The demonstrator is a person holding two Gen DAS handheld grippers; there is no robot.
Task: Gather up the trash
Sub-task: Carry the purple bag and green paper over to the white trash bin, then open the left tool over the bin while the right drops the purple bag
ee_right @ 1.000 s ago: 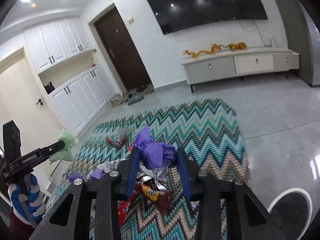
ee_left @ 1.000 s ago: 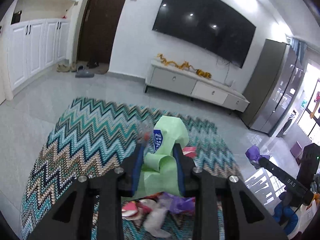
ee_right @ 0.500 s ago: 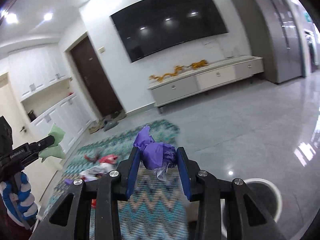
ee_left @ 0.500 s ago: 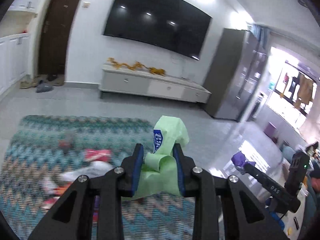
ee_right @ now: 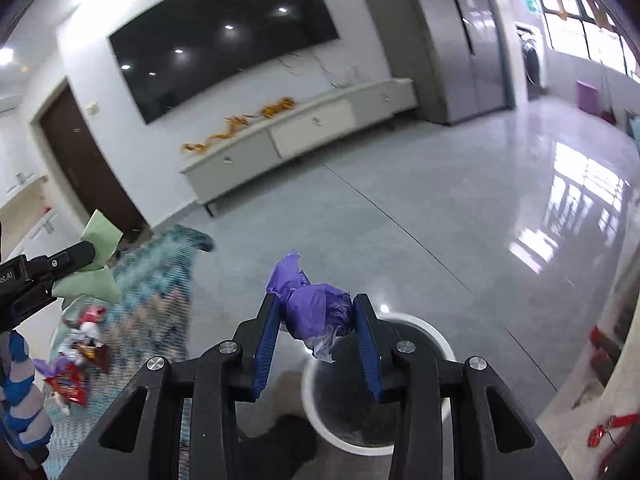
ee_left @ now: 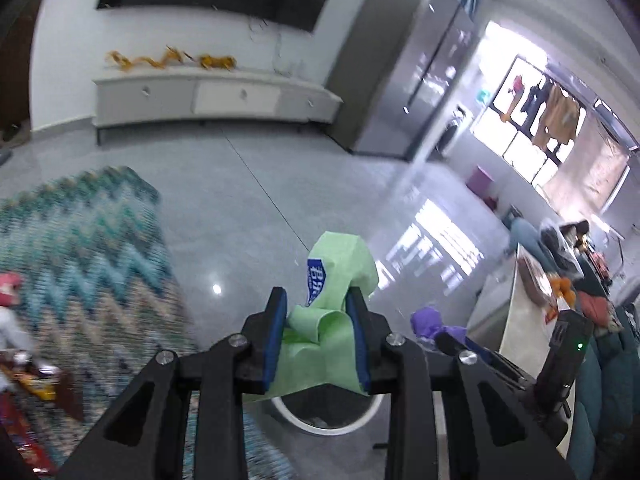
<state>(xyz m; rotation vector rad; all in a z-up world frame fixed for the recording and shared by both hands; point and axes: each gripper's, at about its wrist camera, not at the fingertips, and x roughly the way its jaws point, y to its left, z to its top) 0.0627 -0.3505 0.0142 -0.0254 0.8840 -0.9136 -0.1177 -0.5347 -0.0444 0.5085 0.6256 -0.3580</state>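
Crumpled green wrapper [ee_left: 332, 280]; crumpled purple wrapper [ee_right: 316, 312].

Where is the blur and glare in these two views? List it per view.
Left wrist view: the zigzag rug is motion-smeared, the window blows out, and the green wrapper stays sharp. Right wrist view: the rug and the trash on it are smeared, window glare lies on the floor, and the purple wrapper is crisp.

Home living room: large wall-mounted black television [ee_right: 224, 48], low white media cabinet [ee_right: 304, 132], zigzag-patterned teal rug [ee_left: 80, 264], glossy grey tiled floor [ee_right: 440, 220].
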